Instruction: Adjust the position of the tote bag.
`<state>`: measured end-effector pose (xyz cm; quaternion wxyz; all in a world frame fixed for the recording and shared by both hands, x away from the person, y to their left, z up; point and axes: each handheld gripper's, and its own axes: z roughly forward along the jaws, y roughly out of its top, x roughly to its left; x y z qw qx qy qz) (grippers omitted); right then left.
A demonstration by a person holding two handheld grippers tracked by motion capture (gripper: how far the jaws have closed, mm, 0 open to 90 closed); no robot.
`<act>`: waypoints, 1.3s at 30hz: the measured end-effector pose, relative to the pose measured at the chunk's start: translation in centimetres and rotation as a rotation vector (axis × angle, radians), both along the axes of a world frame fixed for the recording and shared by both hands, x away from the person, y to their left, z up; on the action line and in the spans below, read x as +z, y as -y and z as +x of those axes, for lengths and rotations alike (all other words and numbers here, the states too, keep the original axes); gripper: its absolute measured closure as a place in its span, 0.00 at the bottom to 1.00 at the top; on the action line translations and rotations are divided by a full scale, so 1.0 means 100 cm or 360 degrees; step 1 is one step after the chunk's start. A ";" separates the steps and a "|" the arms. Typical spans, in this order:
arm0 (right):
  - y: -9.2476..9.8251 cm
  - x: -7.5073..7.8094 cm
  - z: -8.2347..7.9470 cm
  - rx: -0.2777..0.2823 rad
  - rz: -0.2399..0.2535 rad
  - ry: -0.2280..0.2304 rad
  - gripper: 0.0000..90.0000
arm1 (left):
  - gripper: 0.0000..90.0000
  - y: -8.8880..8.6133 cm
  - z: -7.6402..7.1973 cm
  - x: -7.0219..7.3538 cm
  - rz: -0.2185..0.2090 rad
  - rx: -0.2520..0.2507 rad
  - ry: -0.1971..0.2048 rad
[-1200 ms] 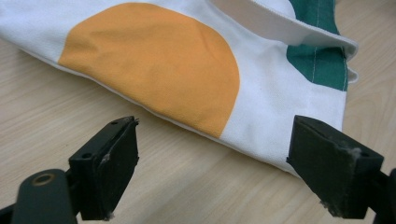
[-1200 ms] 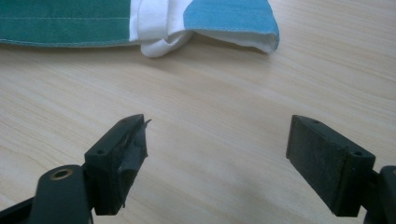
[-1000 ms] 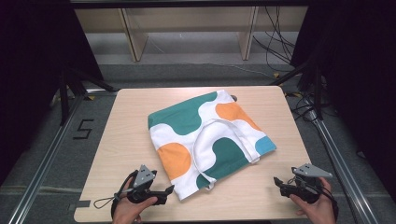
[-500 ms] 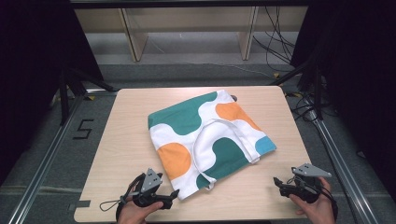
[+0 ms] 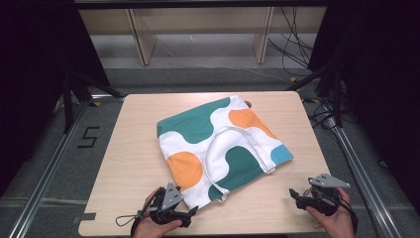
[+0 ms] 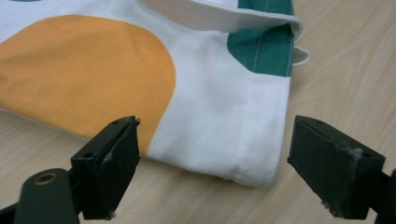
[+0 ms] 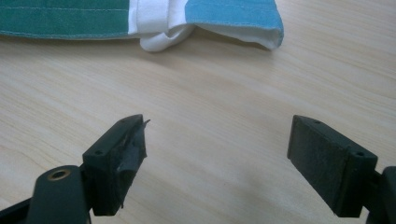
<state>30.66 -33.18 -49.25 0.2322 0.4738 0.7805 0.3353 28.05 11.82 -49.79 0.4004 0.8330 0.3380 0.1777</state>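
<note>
At the far left of the high view a black "5" (image 5: 88,137) is marked on the grey floor beside the wooden table (image 5: 133,163). Low and left of centre the left gripper (image 5: 190,213) is released, jaws wide apart, just short of the near corner of a folded cloth tote bag (image 5: 218,141), white with green, orange and blue blobs and white handles (image 5: 218,148), lying flat and skewed across the table's middle. At lower right the right gripper (image 5: 293,192) is likewise released, over bare wood, near the bag's blue corner (image 7: 233,16).
</note>
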 end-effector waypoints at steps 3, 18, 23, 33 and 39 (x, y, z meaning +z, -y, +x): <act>0.000 -0.001 0.001 0.0024 -0.0023 0.0002 0.23 | 0.17 0.008 -0.002 0.000 0.0098 -0.0041 -0.0009; -0.001 -0.001 0.001 0.0023 -0.0028 0.0022 0.23 | 0.36 0.021 0.000 -0.007 0.0331 -0.0052 0.0059; -0.001 0.000 0.000 0.0010 -0.0006 -0.0003 0.23 | 0.49 0.017 -0.002 -0.003 0.0291 -0.0096 0.0073; -0.002 0.000 0.001 0.0017 -0.0011 0.0010 0.23 | 0.87 -0.005 -0.002 0.004 0.0238 -0.0009 0.0149; -0.003 0.001 0.001 0.0071 -0.0002 -0.0012 0.27 | 0.90 -0.021 0.004 0.006 0.0239 0.0052 0.0166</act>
